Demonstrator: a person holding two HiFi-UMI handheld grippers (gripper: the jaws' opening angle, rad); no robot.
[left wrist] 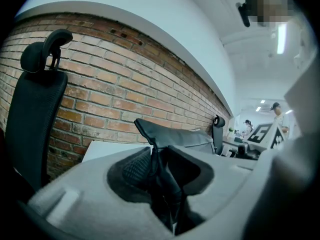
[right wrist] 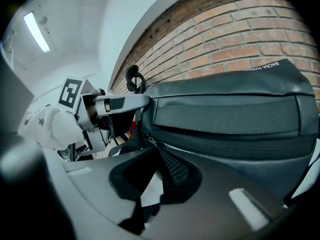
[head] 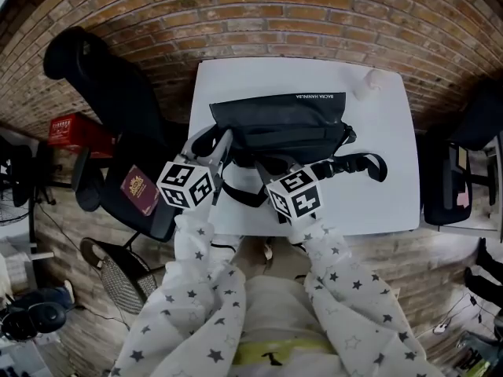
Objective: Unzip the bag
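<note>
The jaws of our left gripper [left wrist: 157,151] gripped a fold at the bag's [head: 279,120] left end, probably to brace it. Our right gripper [right wrist: 152,149] was pinched nearly closed on the zipper pull [right wrist: 150,142], ready to drag. The bag lay mid-frame on the white worktop [head: 385,148]. Both forearms reached forward, with the grippers tilted slightly down.

The room is being lit from overhead, with a ceiling strip light [right wrist: 36,31] being blown out to glare. Brick courses [head: 314,6] are being bowed by fisheye distortion, corners are being vignetted black, and the near foreground is being blurred.
</note>
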